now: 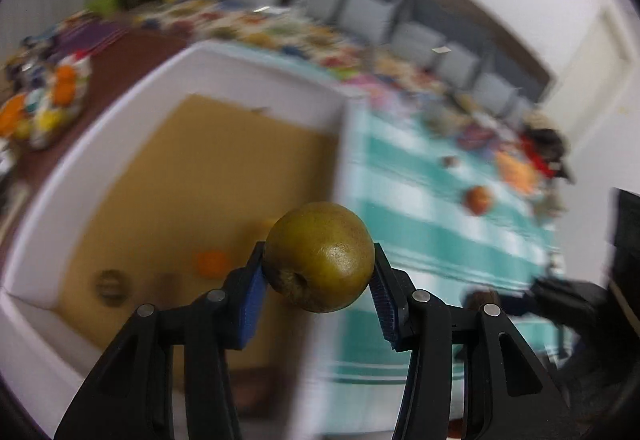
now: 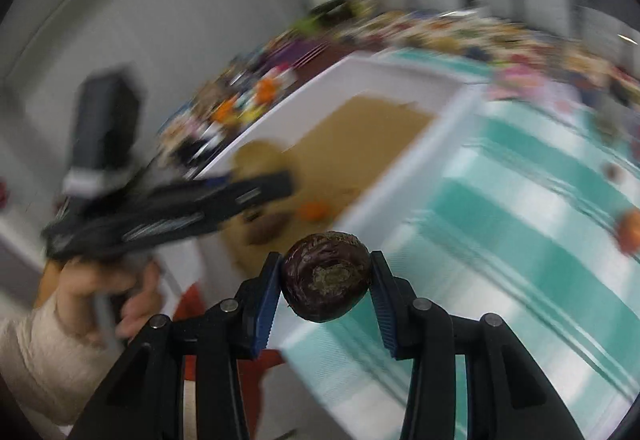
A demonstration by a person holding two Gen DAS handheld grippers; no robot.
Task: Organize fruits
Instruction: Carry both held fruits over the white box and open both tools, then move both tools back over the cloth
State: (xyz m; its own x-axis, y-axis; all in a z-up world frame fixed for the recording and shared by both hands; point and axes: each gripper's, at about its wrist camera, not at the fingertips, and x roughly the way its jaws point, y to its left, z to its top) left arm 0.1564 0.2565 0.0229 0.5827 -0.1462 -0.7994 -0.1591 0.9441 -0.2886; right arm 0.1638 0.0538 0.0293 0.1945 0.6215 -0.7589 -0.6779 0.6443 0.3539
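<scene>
My left gripper [image 1: 319, 268] is shut on a green-brown pear-like fruit [image 1: 320, 256] and holds it in the air above the white box [image 1: 256, 68] with a tan floor. An orange fruit [image 1: 212, 262] and a dark round fruit [image 1: 112, 286] lie in the box. My right gripper [image 2: 325, 282] is shut on a dark purple wrinkled fruit [image 2: 325, 275], held above the box's near right wall [image 2: 404, 176]. The left gripper [image 2: 180, 208] and the hand holding it show blurred in the right wrist view, over the box.
A teal and white checked cloth [image 1: 432, 224] lies right of the box, with an orange-red fruit [image 1: 478, 200] and a small brown fruit [image 1: 450, 161] on it. Coloured clutter [image 1: 52, 100] lines the brown table's far side. Grey chairs [image 1: 360, 12] stand behind.
</scene>
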